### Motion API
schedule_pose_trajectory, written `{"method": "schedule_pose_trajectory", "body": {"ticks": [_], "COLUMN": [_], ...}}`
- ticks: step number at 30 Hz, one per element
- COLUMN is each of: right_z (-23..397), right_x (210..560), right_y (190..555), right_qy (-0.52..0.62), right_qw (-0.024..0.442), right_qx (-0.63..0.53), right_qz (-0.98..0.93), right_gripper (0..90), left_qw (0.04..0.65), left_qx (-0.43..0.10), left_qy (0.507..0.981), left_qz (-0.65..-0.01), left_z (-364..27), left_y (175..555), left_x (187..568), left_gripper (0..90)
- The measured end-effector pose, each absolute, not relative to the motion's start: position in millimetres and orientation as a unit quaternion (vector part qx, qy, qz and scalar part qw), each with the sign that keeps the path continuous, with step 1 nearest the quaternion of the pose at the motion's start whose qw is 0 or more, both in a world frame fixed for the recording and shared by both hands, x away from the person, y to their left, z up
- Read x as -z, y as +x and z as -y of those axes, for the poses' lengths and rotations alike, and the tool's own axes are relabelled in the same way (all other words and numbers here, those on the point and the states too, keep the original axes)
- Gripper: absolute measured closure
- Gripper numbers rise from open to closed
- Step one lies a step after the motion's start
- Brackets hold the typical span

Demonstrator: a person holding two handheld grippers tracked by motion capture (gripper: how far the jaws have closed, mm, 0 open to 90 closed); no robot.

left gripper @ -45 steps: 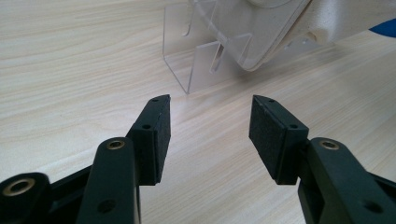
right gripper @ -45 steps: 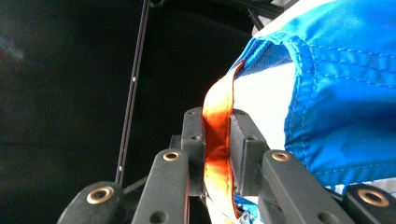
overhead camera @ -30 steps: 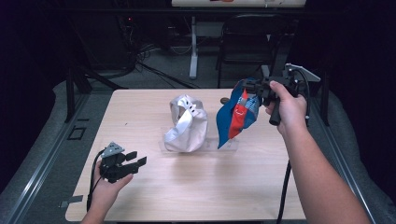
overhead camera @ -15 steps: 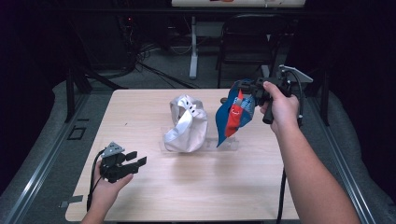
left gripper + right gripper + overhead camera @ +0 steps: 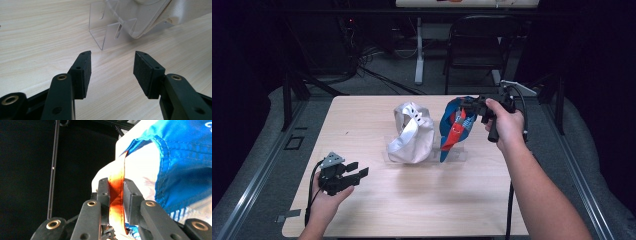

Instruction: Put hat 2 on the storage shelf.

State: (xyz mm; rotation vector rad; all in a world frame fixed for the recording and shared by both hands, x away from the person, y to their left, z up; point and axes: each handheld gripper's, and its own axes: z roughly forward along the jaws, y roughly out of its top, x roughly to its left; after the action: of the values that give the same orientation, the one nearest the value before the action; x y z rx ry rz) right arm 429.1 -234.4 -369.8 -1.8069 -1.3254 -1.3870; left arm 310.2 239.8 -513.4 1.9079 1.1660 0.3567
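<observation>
A blue cap (image 5: pixel 451 120) with a red-orange strap (image 5: pixel 455 134) hangs over the right end of a clear acrylic stand (image 5: pixel 459 156). My right gripper (image 5: pixel 469 107) is at the cap's right side, shut on that strap (image 5: pixel 116 192); blue and white fabric (image 5: pixel 185 170) lies just right of the jaws. A white cap (image 5: pixel 412 132) sits on the stand's left end. My left gripper (image 5: pixel 357 170) rests low on the table at the front left, open with nothing between its jaws (image 5: pixel 112 67). Ahead of it are the stand's foot (image 5: pixel 105 32) and the white cap's brim (image 5: pixel 150 15).
The light wooden table (image 5: pixel 362 115) has bare room left of and in front of the stand. Beyond the far edge stand a dark folding chair (image 5: pixel 477 45) and a white post (image 5: pixel 419 55) on a dim floor with cables.
My right gripper has shifted slightly left and lower with the strap held, bringing the blue cap closer over the stand. The left gripper has stayed put.
</observation>
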Motion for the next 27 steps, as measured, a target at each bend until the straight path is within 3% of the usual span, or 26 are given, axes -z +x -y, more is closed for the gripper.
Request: {"method": "schedule_pose_trajectory", "body": {"ticks": [9, 27], "right_z": [235, 237], "right_x": [385, 381], "right_y": [426, 414], "right_qy": [-0.667, -0.667], "right_qw": [0.249, 0.226], "right_qx": [0.495, 0.489], "right_qz": [0.498, 0.515], "right_gripper": [77.3, 75.4], "left_qw": [0.426, 0.424], "left_qx": [-0.146, -0.139], "left_qy": [0.761, 0.768], "left_qz": [-0.468, -0.460], "left_z": [-240, -237], "left_y": [313, 316], "left_x": [513, 513], "left_gripper": [49.1, 49.0]}}
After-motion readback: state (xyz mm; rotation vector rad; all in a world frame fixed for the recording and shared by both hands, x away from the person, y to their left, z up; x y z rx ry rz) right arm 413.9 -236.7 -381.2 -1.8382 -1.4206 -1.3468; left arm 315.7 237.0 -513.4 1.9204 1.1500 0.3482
